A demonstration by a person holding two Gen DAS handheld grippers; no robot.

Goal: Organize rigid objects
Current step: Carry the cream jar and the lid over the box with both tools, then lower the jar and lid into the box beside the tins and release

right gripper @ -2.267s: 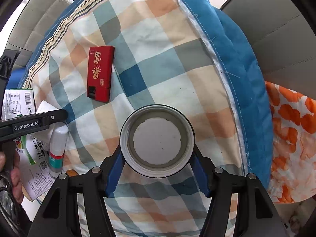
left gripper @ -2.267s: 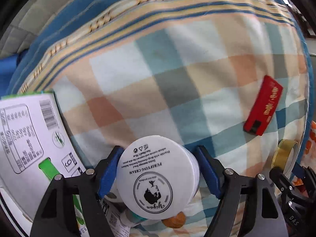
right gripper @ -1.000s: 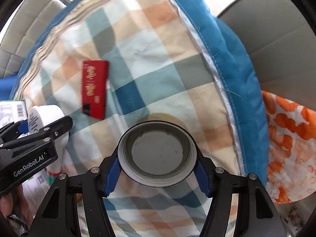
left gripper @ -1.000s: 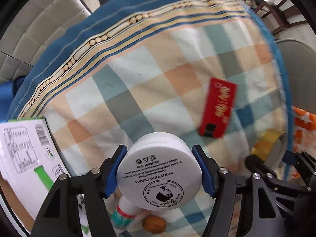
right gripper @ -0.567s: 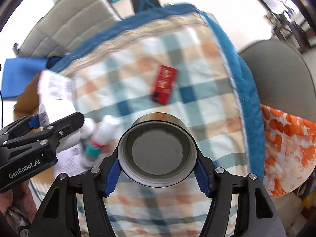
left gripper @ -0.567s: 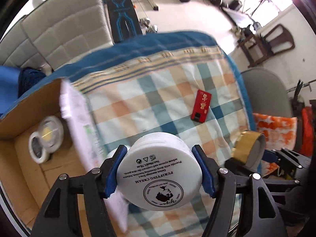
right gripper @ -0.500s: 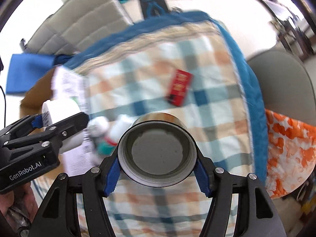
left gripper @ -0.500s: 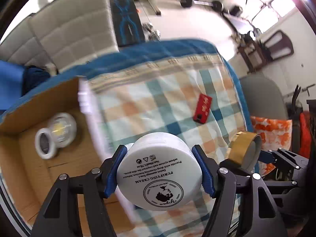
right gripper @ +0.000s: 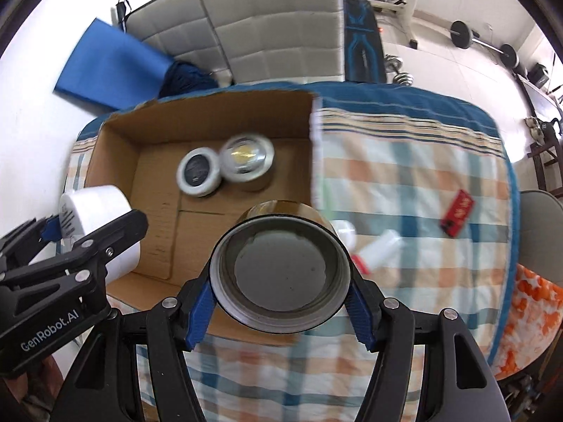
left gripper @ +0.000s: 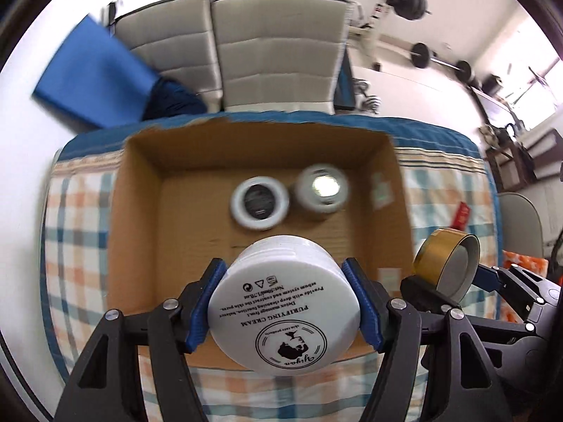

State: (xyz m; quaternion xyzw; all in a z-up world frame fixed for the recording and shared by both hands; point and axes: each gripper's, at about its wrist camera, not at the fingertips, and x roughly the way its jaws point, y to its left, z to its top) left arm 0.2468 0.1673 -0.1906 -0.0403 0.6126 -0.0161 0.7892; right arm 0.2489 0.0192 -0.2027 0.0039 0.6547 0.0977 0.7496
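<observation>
My left gripper [left gripper: 285, 302] is shut on a white cream jar [left gripper: 285, 313], held high over the near part of an open cardboard box [left gripper: 140, 218]. It also shows in the right wrist view [right gripper: 95, 221]. My right gripper [right gripper: 279, 276] is shut on a gold-sided round tin [right gripper: 281, 270], held above the box's right wall [right gripper: 311, 154]. The tin also shows in the left wrist view [left gripper: 447, 263]. Two round jars [left gripper: 260, 202] [left gripper: 322, 190] lie on the box floor.
The box sits on a checked cloth [right gripper: 404, 176] with a blue border. On the cloth right of the box lie a red flat box [right gripper: 457, 212] and a white tube [right gripper: 378, 248]. Grey cushions [right gripper: 274, 24] and a blue mat [right gripper: 105, 66] stand behind.
Both grippers have risen well above the cloth and swung left with their loads. The cardboard box and the jars in it have come into full view below them.
</observation>
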